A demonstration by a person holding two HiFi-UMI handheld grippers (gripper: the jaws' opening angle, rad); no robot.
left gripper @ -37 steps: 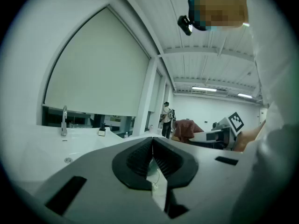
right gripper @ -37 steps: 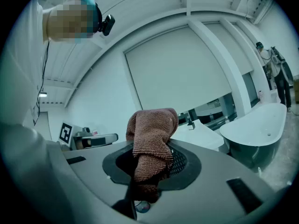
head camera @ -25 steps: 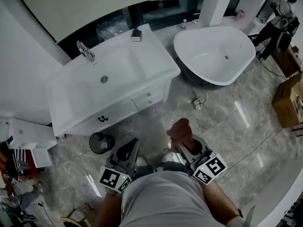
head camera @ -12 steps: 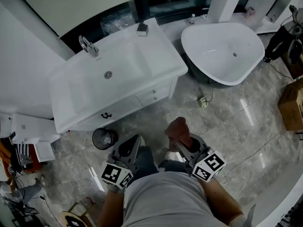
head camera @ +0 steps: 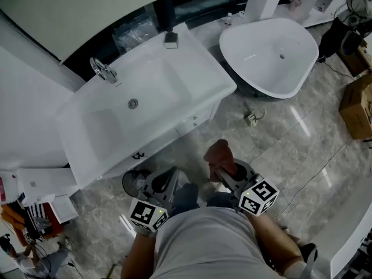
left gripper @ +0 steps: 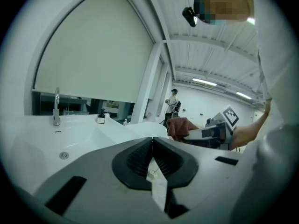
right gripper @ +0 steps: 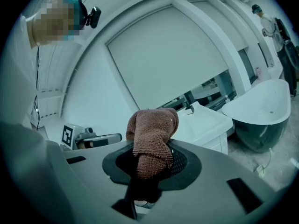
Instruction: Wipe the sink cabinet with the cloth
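The white sink cabinet [head camera: 197, 83] stands ahead and to the left, with a basin, a drain [head camera: 133, 103] and a chrome faucet [head camera: 102, 70]. It also shows in the left gripper view as the sink cabinet [left gripper: 79, 134] and in the right gripper view as the sink cabinet [right gripper: 208, 120]. My right gripper [head camera: 224, 168] is held above the floor, short of the cabinet front, shut on a bunched brown cloth [head camera: 220, 154]. The cloth [right gripper: 152, 134] sticks up between the jaws of the right gripper [right gripper: 150, 148]. My left gripper [head camera: 168, 178] hangs beside it. This left gripper [left gripper: 152, 140] is shut and holds nothing.
A round black bin [head camera: 131, 182] stands on the marble floor by the cabinet's front. A white bathtub [head camera: 270, 54] sits to the right. A plug and cable [head camera: 251, 119] lie on the floor. Cardboard boxes [head camera: 356, 106] are at far right. A soap dispenser [head camera: 170, 38] stands on the counter.
The cabinet has come nearer and lower in the head view, as the person moved toward it. Both grippers stay at about the same spot before the body, the cloth still held.
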